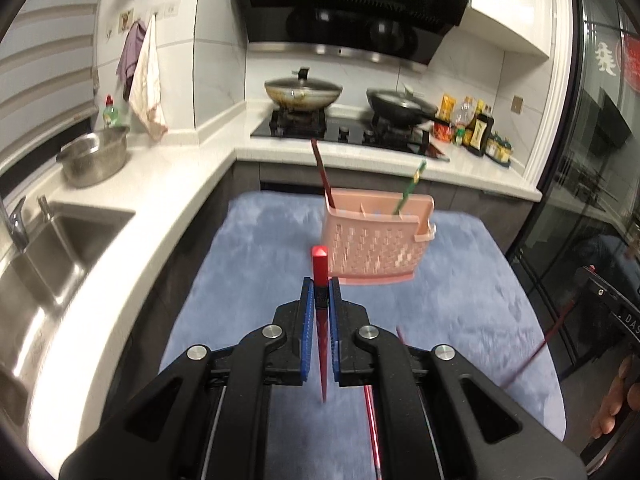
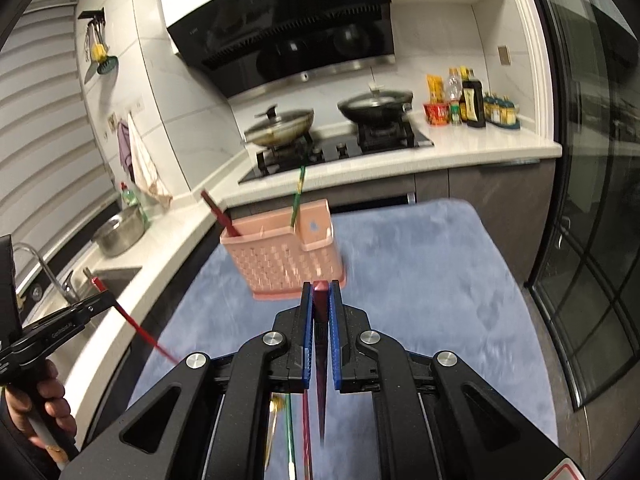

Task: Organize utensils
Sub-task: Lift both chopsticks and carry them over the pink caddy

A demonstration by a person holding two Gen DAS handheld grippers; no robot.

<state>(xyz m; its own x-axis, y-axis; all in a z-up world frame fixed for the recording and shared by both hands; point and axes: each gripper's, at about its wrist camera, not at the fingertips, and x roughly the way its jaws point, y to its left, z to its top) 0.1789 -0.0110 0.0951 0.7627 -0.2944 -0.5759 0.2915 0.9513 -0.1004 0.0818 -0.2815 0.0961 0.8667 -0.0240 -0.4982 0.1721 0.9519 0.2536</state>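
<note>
A pink perforated utensil holder stands on a blue fleece mat; it also shows in the right wrist view. A dark red chopstick and a green chopstick stand in it. My left gripper is shut on a bright red chopstick, held above the mat just short of the holder. My right gripper is shut on a dark red chopstick, close in front of the holder. Loose utensils lie on the mat under my right gripper.
A white L-shaped counter runs left and behind, with a steel sink, a steel pot, a hob with two lidded pans and sauce bottles. A glass door is at right.
</note>
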